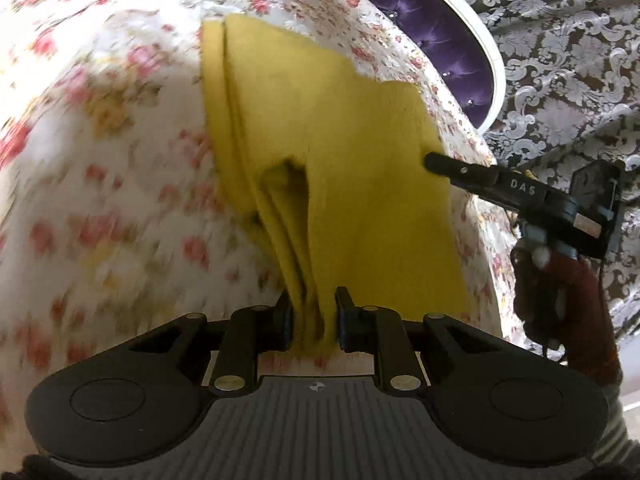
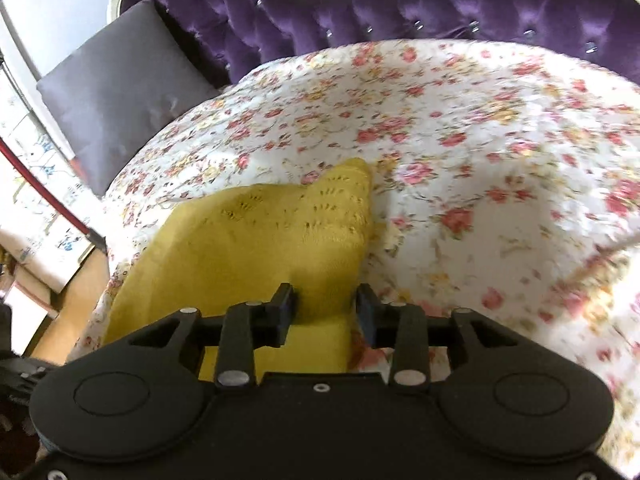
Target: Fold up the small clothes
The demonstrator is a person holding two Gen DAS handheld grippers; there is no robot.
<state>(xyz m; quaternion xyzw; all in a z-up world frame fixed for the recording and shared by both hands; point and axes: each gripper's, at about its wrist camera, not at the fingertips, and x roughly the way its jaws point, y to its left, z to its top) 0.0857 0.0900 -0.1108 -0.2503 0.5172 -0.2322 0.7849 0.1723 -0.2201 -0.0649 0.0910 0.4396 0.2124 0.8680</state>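
Observation:
A yellow knitted garment (image 1: 320,128) lies on the floral bedspread (image 1: 100,140), partly folded and lifted at one end. My left gripper (image 1: 312,316) is shut on a bunched edge of it and holds that edge up. In the left wrist view my right gripper (image 1: 432,160) touches the garment's right edge. In the right wrist view the garment (image 2: 260,232) lies under and ahead of my right gripper (image 2: 326,304), whose jaws stand apart with yellow cloth between them, not pinched.
A purple tufted headboard (image 2: 400,12) with a white frame runs along the far side of the bed. A grey cushion (image 2: 116,88) leans at the left. The bed's left edge drops to a wooden floor (image 2: 72,300). Patterned wallpaper (image 1: 568,60) lies behind.

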